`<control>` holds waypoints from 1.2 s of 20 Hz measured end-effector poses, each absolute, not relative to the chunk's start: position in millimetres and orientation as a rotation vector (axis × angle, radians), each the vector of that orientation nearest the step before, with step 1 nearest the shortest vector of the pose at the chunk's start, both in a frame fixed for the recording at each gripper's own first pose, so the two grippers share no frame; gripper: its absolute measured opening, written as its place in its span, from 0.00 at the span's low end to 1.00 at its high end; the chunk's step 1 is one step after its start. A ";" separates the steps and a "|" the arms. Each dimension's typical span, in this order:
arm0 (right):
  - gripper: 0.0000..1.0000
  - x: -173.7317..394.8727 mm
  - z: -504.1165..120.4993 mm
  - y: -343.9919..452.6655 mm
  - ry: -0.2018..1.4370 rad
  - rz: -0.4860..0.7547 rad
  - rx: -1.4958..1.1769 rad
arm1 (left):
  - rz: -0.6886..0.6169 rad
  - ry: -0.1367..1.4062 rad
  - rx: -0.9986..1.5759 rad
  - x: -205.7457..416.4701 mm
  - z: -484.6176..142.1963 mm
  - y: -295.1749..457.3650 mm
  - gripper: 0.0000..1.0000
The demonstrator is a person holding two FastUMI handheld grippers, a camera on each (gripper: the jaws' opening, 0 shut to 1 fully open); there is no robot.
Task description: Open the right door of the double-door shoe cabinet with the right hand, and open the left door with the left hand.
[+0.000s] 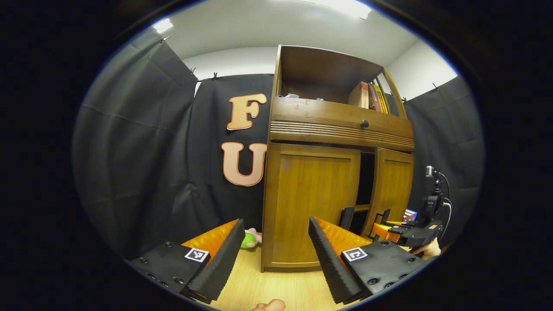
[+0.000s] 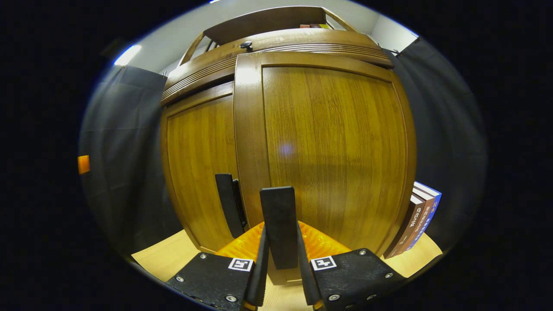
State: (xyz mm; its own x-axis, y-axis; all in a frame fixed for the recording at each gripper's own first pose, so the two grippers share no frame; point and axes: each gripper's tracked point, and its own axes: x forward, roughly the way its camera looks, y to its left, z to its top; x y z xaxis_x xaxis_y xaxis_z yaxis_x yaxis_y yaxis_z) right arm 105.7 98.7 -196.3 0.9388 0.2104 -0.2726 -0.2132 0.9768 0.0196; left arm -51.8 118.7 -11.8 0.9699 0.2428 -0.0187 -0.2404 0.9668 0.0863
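Wooden cabinet (image 1: 337, 129) on the floor ahead. Right gripper (image 2: 280, 255) clamps the right door's (image 2: 328, 147) handle (image 2: 280, 224), door swung ajar. Left gripper (image 1: 272, 255), fingers spread, faces the closed left door (image 1: 311, 198).

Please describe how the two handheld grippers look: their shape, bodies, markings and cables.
In the left gripper view, the left gripper has two wedge-shaped fingers with ribbed inner faces on an orange ridged body, with black screwed plates that each carry a square black-and-white marker. The right gripper, farther off, has a black body with orange parts, a small device on a stalk and a black cable. In the right gripper view, the right gripper shows the same markers.
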 end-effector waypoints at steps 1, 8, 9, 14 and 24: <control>0.35 101.9 -196.0 97.1 0.276 0.219 -0.019 | 0.243 0.030 0.087 -54.2 -11.3 116.4 0.94; 0.34 78.5 -191.3 83.0 0.253 0.227 -0.002 | 0.244 0.026 0.101 -61.7 -8.1 113.9 0.95; 0.34 75.5 -190.7 80.8 0.254 0.227 -0.004 | 0.244 0.025 0.102 -63.3 -7.9 113.5 0.95; 0.34 58.3 -185.3 69.4 0.249 0.224 0.000 | 0.241 0.029 0.100 -64.1 -9.7 110.7 0.95; 0.23 22.7 -173.9 35.8 0.237 0.206 -0.007 | 0.221 0.049 0.098 -58.7 -16.1 98.8 0.95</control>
State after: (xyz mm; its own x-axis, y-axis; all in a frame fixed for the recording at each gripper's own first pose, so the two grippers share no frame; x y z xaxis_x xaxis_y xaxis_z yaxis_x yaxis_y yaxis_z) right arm 22.7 35.8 -173.9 0.9510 0.2022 -0.2341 -0.2038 0.9789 0.0176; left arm -58.7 98.8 -16.1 0.9746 0.2208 -0.0377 -0.2161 0.9710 0.1020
